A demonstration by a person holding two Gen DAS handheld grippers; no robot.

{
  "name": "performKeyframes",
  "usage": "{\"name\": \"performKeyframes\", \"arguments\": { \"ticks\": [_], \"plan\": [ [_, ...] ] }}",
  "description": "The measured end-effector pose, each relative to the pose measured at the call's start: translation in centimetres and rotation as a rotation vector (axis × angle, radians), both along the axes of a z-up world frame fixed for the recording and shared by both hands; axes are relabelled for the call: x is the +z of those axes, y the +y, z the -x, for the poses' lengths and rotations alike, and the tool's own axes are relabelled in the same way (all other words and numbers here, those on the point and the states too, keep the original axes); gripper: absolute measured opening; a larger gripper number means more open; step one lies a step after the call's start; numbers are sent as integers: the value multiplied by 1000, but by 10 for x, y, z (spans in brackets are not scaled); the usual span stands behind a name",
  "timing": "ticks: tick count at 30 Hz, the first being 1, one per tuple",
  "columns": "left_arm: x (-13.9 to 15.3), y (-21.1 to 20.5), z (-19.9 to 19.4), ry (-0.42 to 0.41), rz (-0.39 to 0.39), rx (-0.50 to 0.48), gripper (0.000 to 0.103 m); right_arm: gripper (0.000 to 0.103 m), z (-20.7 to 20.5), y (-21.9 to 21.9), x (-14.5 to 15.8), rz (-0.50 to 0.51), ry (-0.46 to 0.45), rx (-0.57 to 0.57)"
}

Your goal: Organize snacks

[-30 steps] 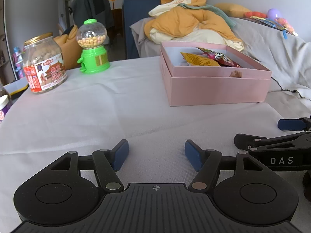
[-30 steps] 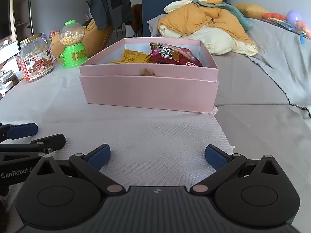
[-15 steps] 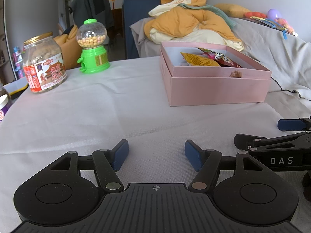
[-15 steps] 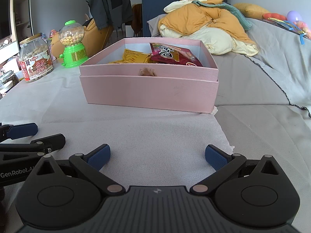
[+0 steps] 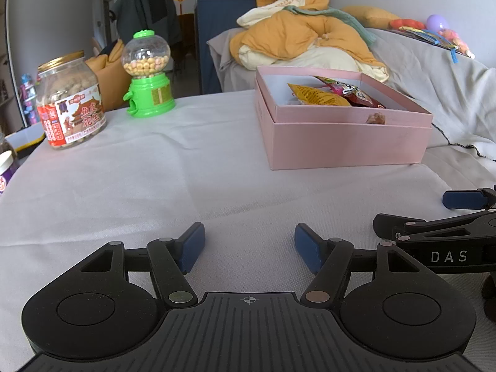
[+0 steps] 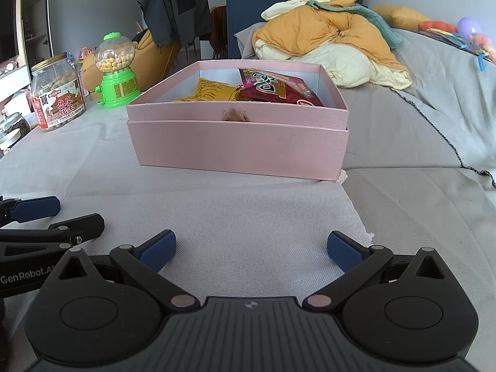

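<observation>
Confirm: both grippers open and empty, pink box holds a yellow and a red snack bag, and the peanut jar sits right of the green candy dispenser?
Wrong on one point: the peanut jar sits left of the green candy dispenser, as both wrist views show. The rest holds: left gripper and right gripper are open and empty, and the pink box holds a yellow snack bag and a red snack bag.

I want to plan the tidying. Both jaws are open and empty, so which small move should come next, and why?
Probably move the left gripper toward the peanut jar. It stands on the white cloth outside the pink box, which already holds two snack bags, and it is on the left side.
</observation>
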State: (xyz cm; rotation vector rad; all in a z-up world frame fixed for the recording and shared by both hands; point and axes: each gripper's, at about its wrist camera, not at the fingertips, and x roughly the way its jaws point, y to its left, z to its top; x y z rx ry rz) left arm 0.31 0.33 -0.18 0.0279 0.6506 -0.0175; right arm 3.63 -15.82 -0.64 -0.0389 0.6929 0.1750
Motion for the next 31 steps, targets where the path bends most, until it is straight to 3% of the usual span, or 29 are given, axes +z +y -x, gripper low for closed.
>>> {"name": "performKeyframes", "arguments": {
  "ticks": [31],
  "plan": [
    [0, 1, 1, -2, 7, -8, 71, 103, 0, 0, 0, 2, 0, 0]
  ]
}}
